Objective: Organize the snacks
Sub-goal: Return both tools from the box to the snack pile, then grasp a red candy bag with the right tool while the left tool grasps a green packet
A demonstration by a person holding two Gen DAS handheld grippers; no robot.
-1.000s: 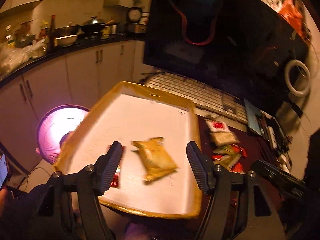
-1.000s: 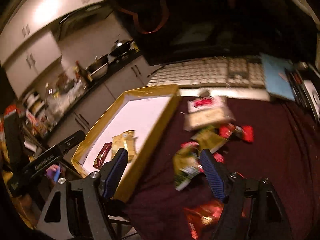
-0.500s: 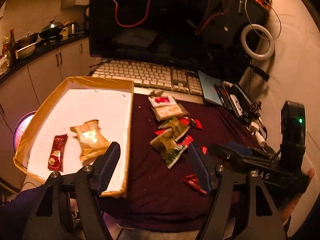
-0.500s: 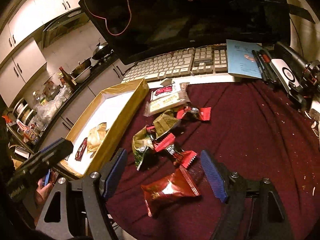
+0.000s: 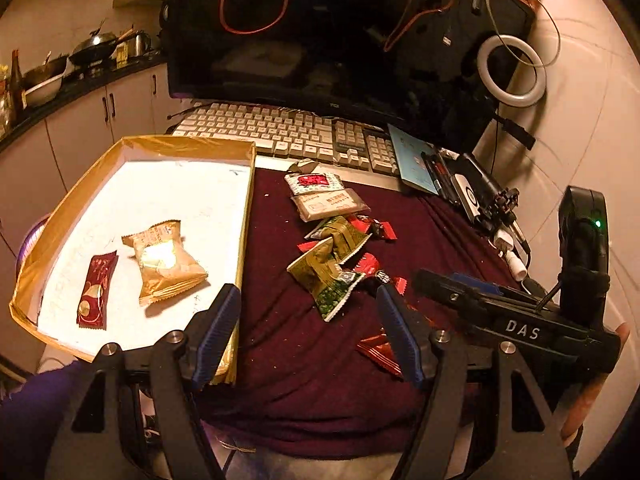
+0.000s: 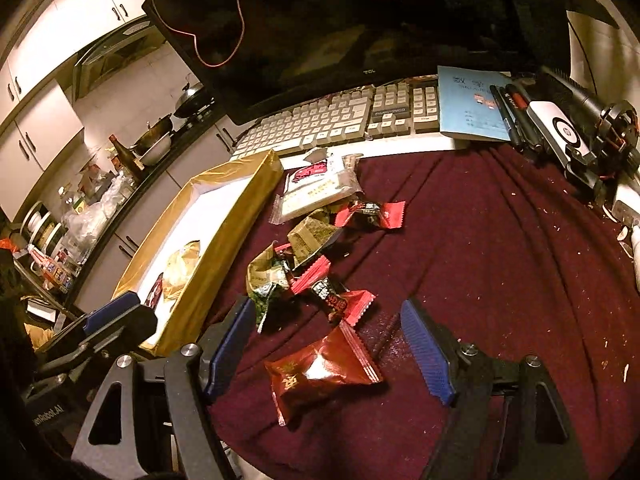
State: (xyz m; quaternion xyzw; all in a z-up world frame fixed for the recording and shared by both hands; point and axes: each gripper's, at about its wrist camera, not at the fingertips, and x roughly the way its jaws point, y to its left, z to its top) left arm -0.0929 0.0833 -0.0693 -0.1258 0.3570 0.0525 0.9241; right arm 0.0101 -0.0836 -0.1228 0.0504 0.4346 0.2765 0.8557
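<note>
While most snacks (image 5: 340, 248) lie in a loose heap on the maroon cloth (image 6: 480, 264) near the middle of the surface, two are in the tray (image 5: 244, 216) at the left edge: a gold pack (image 5: 164, 260) and, just beside it, a small red pack (image 5: 96, 290). One dark red pack (image 6: 324, 368) lies apart from the heap, near the front edge, between the fingers of the right tool (image 6: 328, 352), which are spread and do not touch it. The left tool (image 5: 308, 332) is also spread and holds nothing; it hangs over the front edge, its left finger over the tray's near right corner. Behind the heap a keyboard (image 5: 280, 128) runs along the back edge, under a dark monitor (image 5: 320, 32).
</note>
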